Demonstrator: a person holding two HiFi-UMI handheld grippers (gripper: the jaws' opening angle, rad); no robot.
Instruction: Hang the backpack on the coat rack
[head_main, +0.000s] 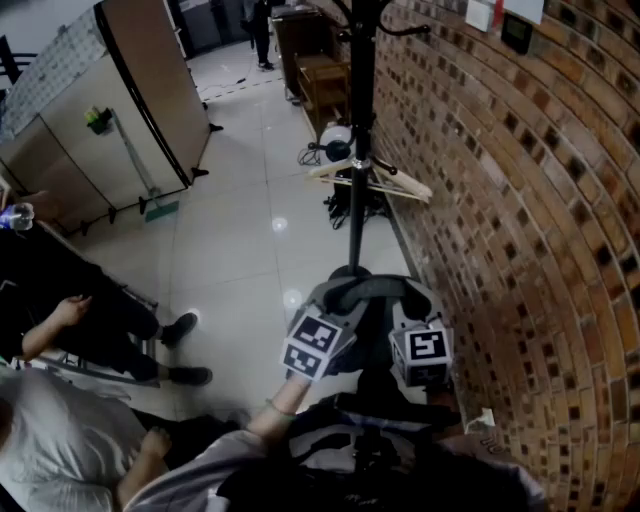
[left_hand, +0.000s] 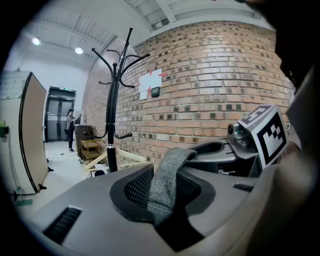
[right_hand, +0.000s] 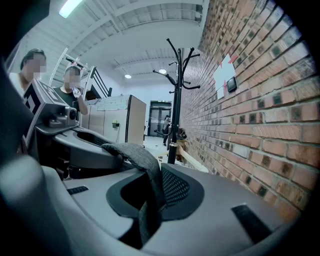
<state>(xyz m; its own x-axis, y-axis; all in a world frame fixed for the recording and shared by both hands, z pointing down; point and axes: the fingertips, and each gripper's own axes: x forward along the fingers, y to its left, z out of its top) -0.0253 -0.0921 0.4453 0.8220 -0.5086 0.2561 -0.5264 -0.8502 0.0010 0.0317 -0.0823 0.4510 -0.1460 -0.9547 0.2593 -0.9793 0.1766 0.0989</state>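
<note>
The black coat rack (head_main: 359, 120) stands on a round base by the brick wall, straight ahead of both grippers; its curved top hooks (left_hand: 120, 57) are bare. A grey woven handle strap (left_hand: 167, 175) of the backpack arches from one gripper to the other. My left gripper (left_hand: 165, 205) is shut on one end of the strap. The other end of the strap (right_hand: 145, 165) is pinched in my right gripper (right_hand: 150, 205). A dark bag body (head_main: 365, 440) shows below the two marker cubes, largely hidden. Both grippers (head_main: 335, 305) (head_main: 405, 310) are side by side, short of the rack.
The brick wall (head_main: 520, 200) runs close along the right. Wooden hangers (head_main: 400, 185) hang on the rack's lower hooks, and a wooden shelf (head_main: 322, 85) stands behind it. Seated people (head_main: 90, 330) are at the left, partition panels (head_main: 120, 110) beyond them.
</note>
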